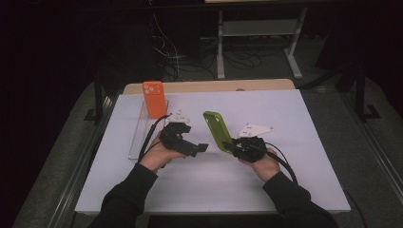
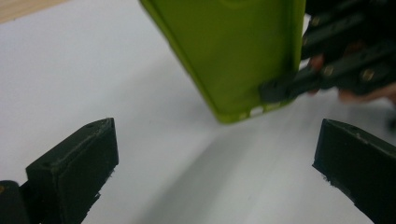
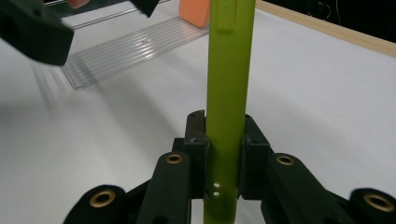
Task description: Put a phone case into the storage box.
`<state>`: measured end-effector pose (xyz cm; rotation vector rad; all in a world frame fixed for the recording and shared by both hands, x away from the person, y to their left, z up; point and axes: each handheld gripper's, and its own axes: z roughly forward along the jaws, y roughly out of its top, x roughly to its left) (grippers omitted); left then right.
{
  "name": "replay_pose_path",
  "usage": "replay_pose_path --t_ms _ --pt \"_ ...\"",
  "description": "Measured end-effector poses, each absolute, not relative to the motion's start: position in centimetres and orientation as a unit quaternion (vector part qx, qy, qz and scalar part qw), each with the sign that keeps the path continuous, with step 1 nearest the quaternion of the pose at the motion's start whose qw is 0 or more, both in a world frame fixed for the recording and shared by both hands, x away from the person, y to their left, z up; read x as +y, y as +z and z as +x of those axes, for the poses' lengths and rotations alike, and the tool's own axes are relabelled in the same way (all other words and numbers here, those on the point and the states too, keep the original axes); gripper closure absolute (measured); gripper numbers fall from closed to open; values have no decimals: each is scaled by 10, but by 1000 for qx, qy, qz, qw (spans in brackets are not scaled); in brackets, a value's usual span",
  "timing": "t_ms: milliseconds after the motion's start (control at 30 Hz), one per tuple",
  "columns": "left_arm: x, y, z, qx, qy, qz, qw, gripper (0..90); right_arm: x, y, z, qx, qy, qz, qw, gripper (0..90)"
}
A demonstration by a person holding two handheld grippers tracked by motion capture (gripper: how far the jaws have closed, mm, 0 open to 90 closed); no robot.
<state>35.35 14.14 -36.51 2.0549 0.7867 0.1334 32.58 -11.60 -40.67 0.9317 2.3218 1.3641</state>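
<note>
From above, my right gripper [image 1: 231, 145] clamps the green phone case [image 1: 217, 130] by its lower end, holding it tilted over the middle of the worktop [image 1: 285, 190]. My left gripper [image 1: 202, 147] is released just beside it. An orange case [image 1: 154, 99] stands in the clear tray [image 1: 138, 137] near the left edge.

In the left gripper view my jaws gape wide, the green case beyond them.

In the right gripper view both pads [image 3: 196, 137] pinch the case edge-on.

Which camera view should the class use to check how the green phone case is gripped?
The right gripper view: the green phone case stands edge-on, clamped between the right tool. The left gripper view shows its broad face. The high view shows it small and tilted.
</note>
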Motion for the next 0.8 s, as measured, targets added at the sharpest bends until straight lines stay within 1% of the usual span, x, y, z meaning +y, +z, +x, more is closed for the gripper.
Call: replay_pose_path --t_ms 367,800 --pt "134 -358 364 332 50 807 485 0 -112 -403 327 799 488 320 142 758" --pt "117 -353 375 319 55 799 507 0 -103 -402 323 800 498 308 130 758"
